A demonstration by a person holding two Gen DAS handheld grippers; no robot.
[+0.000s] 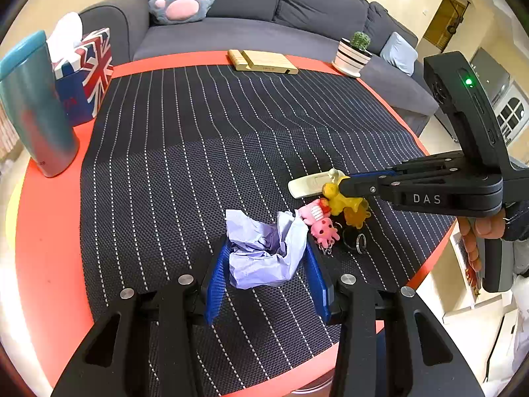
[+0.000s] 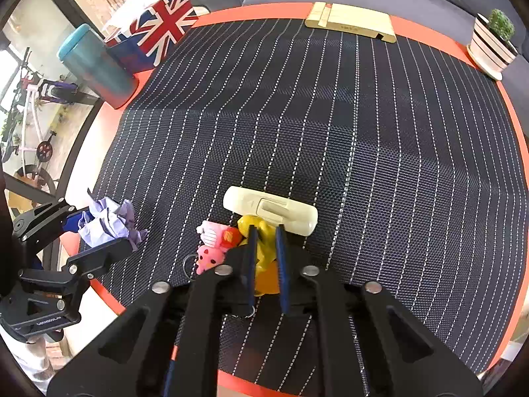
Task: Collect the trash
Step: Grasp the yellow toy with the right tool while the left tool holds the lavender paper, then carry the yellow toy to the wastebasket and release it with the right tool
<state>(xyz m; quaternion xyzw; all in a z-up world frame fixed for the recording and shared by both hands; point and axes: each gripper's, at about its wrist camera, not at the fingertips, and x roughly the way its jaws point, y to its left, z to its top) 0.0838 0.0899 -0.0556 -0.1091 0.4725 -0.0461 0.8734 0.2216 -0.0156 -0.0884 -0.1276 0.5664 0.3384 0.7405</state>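
In the left wrist view, a teal tumbler [image 1: 36, 106] stands at the far left edge of the orange counter [image 1: 46, 231], with a Union Jack tissue box [image 1: 87, 72] just behind it. Low in the centre, the left hand-held gripper [image 1: 266, 261] has its blue fingers [image 1: 216, 281] spread moderately wide on either side of a crumpled lilac paper wad [image 1: 264, 248], the trash, which lies on the dark pinstriped mat [image 1: 198, 149]; both pads look to be touching the paper's sides, though whether they squeeze it cannot be told. Right of the wad sit a pink pig keychain [image 1: 320, 221], a yellow toy keychain [image 1: 347, 203] and a cream remote-like case [image 1: 314, 183]. From the right edge the right hand-held gripper [image 1: 344, 183] reaches in, its body printed "DAS", a green light lit on its upright housing. In the right wrist view, that gripper's fingers [image 2: 251, 258] are drawn narrow and pinch the yellow toy between them, beside the pig and just below the cream case. At the top, a wooden stand [image 2: 353, 20] and a striped pot with a cactus [image 2: 492, 46] sit at the counter's far rim.
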